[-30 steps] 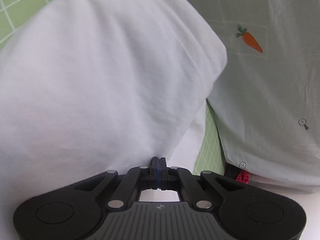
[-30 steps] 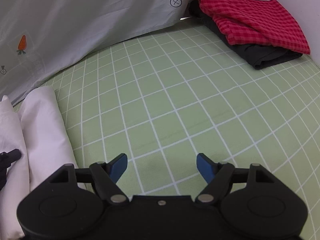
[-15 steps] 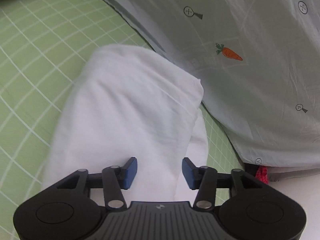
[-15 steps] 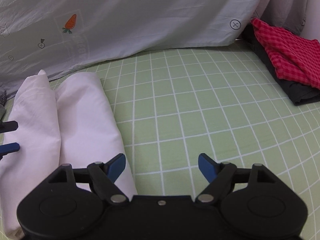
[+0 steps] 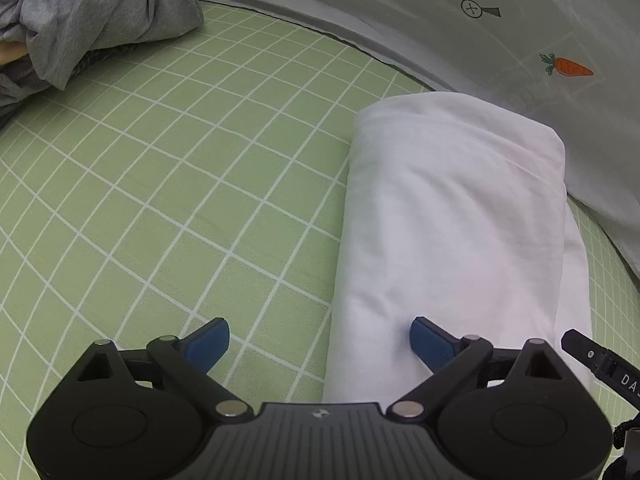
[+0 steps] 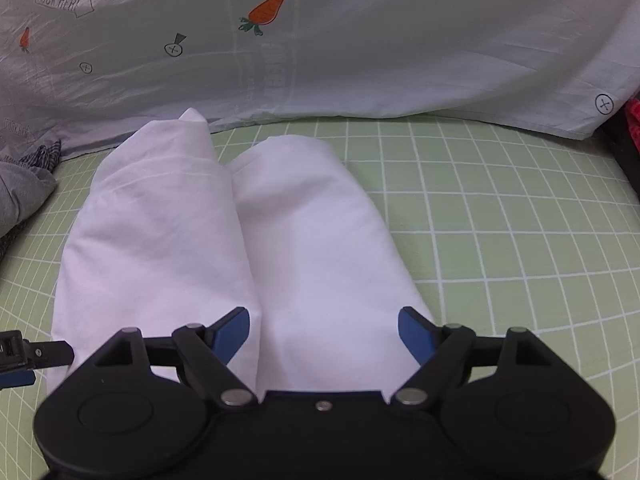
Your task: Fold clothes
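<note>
**White garment laid in two lobes, both tools free**

With the white garment (image 6: pixel 240 240) lying on the green grid surface (image 5: pixel 160 200) as two long side-by-side folds, the step in hand looks like the next crosswise fold. Right tool (image 6: pixel 324 330): jaws wide, holding nothing, poised over the near end of the right-hand fold. Left tool (image 5: pixel 320 340): jaws wide, empty, straddling the garment's left edge, one finger over cloth, one over bare grid.

Judgement: pinch both near corners through all layers, at matching depth, then lift and carry forward evenly so the lobes do not slide apart.

Room: ahead of both tools the carrot-print sheet (image 6: pixel 360 60) drapes close behind the garment's far end, limiting forward travel. Grey clothes (image 5: pixel 92 20) lie far left of the left tool; open grid between. Right of the right tool, open grid.
</note>
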`<state>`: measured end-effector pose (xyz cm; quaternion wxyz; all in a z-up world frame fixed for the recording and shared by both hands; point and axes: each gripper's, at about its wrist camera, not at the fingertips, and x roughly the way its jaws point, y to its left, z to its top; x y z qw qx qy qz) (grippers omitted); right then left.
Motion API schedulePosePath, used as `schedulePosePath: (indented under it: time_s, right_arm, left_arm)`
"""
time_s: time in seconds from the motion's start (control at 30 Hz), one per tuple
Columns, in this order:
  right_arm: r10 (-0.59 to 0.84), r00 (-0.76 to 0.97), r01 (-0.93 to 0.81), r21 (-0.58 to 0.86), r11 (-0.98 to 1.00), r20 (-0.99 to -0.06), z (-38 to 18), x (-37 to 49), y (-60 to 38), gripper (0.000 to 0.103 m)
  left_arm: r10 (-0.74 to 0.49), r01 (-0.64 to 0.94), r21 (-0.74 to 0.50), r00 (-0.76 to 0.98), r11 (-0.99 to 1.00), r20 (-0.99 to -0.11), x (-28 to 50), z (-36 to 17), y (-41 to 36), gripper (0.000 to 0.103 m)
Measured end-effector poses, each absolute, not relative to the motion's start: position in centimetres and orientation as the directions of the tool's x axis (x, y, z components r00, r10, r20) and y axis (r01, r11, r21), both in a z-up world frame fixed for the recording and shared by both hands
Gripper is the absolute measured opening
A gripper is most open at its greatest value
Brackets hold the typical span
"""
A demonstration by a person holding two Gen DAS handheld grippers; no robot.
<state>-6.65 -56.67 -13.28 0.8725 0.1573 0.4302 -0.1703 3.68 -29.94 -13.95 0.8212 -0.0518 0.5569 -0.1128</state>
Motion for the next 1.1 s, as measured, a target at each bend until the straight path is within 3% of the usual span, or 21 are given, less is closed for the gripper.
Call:
schedulePosePath:
  time_s: [0.27, 0.33, 0.37, 0.47, 0.5, 0.8, 0.93, 1.1]
  right_arm:
    - [-0.06, 0.593, 0.326, 0.171, 0.93, -0.803, -15.2, -3.9, -54.6, 0.076]
    - [0.019, 0.608, 0.295, 0.248, 0.923, -0.794, -15.3, -3.5, -55.0, 0.06]
    - [0.065, 0.613, 0.279, 0.293, 0.914, -0.787, -15.4, -3.4, -55.3, 0.036]
    - [0.109, 0.618, 0.265, 0.337, 0.904, -0.779, -14.9, -3.5, -55.8, 0.01]
    - [0.111, 0.628, 0.257, 0.34, 0.904, -0.77, -14.5, -3.7, -55.8, 0.007]
    - [0.166, 0.781, 0.152, 0.44, 0.885, -0.603, -7.6, -8.3, -58.0, 0.004]
    - [0.127, 0.824, 0.195, 0.486, 0.852, -0.553, -5.1, -10.5, -61.8, 0.004]
    - [-0.006, 0.788, 0.291, 0.365, 0.884, -0.615, -6.5, -11.0, -65.7, 0.006]
  left_arm:
    - [-0.267, 0.117, -0.241, 0.338, 0.963, -0.902, 4.1, -15.6, -30.1, 0.103]
    - [-0.273, 0.114, -0.249, 0.339, 0.962, -0.9, 4.1, -15.9, -30.1, 0.103]
    - [-0.271, 0.116, -0.246, 0.342, 0.962, -0.9, 4.1, -15.9, -30.2, 0.103]
    - [-0.277, 0.114, -0.253, 0.337, 0.961, -0.9, 4.0, -15.9, -30.8, 0.103]
    - [-0.283, 0.122, -0.256, 0.334, 0.959, -0.899, 3.9, -15.7, -31.1, 0.103]
    - [-0.444, 0.415, -0.273, 0.402, 0.868, -0.801, 0.6, -9.9, -38.2, 0.102]
    - [-0.48, 0.501, -0.243, 0.424, 0.831, -0.768, -0.7, -7.9, -40.8, 0.102]
    - [-0.378, 0.489, -0.134, 0.444, 0.862, -0.812, -1.1, -9.3, -42.0, 0.102]
